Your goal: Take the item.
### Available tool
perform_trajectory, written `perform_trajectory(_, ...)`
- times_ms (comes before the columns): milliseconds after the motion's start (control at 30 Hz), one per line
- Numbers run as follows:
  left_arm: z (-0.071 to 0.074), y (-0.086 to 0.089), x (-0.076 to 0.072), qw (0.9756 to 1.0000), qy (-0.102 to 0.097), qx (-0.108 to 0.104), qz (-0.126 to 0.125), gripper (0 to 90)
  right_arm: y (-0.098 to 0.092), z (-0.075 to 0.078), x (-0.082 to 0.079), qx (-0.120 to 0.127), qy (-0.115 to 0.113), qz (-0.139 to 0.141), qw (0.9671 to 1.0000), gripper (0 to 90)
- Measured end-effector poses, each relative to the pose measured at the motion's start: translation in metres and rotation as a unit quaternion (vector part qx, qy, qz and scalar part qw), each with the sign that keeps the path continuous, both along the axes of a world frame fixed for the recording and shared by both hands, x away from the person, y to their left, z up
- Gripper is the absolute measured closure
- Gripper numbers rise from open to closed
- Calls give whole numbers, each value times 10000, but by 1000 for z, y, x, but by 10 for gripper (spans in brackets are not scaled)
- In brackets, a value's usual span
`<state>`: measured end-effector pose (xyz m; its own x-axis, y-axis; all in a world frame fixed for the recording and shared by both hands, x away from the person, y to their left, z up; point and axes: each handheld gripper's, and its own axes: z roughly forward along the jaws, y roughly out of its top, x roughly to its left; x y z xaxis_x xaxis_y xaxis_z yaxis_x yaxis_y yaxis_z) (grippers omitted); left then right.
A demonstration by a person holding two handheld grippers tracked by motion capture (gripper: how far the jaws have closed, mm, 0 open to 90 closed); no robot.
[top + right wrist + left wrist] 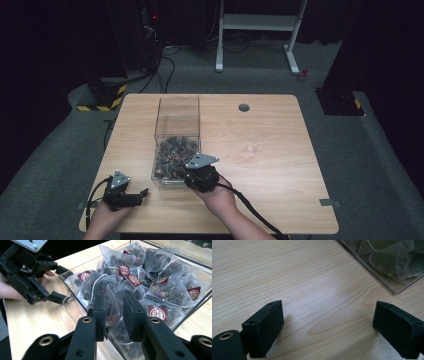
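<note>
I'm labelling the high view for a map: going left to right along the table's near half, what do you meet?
Left tongs → clear box of tea bags → right tongs, reaching into the box's near end → bare table.

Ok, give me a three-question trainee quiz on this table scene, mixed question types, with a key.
1. True or false: the left gripper has its jaws wide apart over bare table.
2. What fills the clear box? A) tea bags B) coins C) screws
3. Which gripper reaches into the clear box?

Key:
1. True.
2. A: pyramid tea bags with dark red tags.
3. The right gripper; its jaws stand close on either side of one tea bag, though a firm grip cannot be confirmed.
</note>
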<state>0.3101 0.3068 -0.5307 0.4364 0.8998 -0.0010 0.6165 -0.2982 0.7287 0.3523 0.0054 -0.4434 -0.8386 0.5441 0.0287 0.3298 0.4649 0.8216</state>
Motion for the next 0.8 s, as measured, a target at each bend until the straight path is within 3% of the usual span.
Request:
perform_trajectory(533,0,0,0,10000,0,3,-1,101,0,-2,-1,-2,-48,4,10000,895)
perform_trajectory(800,0,0,0,10000,0,3,-1,101,-4,-2,-2,72,-82,-23,9999,900)
